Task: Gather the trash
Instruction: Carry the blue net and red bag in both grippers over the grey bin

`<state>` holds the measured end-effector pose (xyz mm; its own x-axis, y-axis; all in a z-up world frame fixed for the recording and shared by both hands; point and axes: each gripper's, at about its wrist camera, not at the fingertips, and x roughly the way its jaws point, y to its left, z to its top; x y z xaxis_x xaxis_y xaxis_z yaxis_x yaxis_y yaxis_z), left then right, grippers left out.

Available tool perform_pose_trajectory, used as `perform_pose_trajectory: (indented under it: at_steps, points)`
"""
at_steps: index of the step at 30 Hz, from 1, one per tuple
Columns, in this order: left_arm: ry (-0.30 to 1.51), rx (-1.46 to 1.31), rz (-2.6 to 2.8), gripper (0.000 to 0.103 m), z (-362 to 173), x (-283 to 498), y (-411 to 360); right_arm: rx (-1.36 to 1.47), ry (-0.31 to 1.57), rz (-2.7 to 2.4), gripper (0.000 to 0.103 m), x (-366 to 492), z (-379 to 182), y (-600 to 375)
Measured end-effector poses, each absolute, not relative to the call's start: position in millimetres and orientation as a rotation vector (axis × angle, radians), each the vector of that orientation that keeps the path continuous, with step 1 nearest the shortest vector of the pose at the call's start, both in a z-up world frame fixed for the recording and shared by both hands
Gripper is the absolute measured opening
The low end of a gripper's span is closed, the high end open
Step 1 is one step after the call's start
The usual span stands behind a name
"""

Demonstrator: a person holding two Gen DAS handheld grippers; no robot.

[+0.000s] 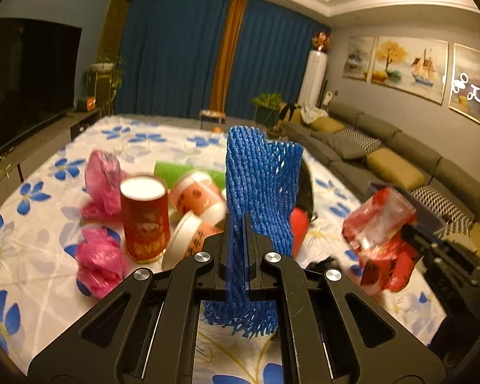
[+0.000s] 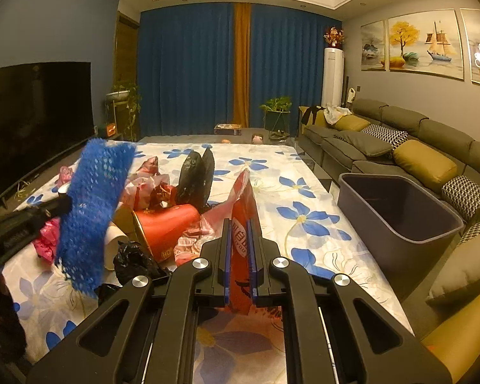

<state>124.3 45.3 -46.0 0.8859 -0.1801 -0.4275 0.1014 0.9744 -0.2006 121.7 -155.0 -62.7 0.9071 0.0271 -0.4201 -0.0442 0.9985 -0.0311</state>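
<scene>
Left wrist view: jaws clamped on the blue foam net (image 1: 259,188) (right jaws pinch a red wrapper (image 2: 244,220)).

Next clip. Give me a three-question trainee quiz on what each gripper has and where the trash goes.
1. True or false: the left gripper is shut on the blue foam net.
2. What does the right gripper hold? A) a paper cup B) a red plastic wrapper C) a pink bag
3. Fill in: the grey bin stands at the table's ____ edge in the right wrist view.

Key: 1 true. 2 B, the red plastic wrapper. 3 right.
</scene>
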Motion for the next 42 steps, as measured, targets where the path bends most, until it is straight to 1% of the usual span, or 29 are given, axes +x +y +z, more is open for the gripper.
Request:
perform_pose_trajectory:
  at_steps: [8, 14, 29, 35, 42]
  points:
    - [0.364, -0.162, -0.174, 0.004, -11.2, 105.7, 41.2, -0.031, 0.412, 0.04, 0.01, 113.6, -54.5, -159.5]
    - [0.331, -0.147, -0.205, 0.004, 5.5, 105.9, 28.7, -0.025, 0.391, 0.034, 0.007, 107.6, -44.5, -169.7]
    - [0.315, -0.126, -0.268, 0.004, 11.6, 113.0, -1.5, 0.012, 0.375, 0.032, 0.004, 100.7, -33.5, -199.6]
    - [0.306, -0.104, -0.31, 0.004, 16.2, 120.7, -26.1, 0.008, 0.354, 0.014, 0.004, 98.3, -28.3, -209.6]
    - [0.294, -0.091, -0.379, 0.004, 25.9, 136.2, -66.5, 0.005, 0.302, -0.056, 0.004, 101.3, -6.2, -245.1]
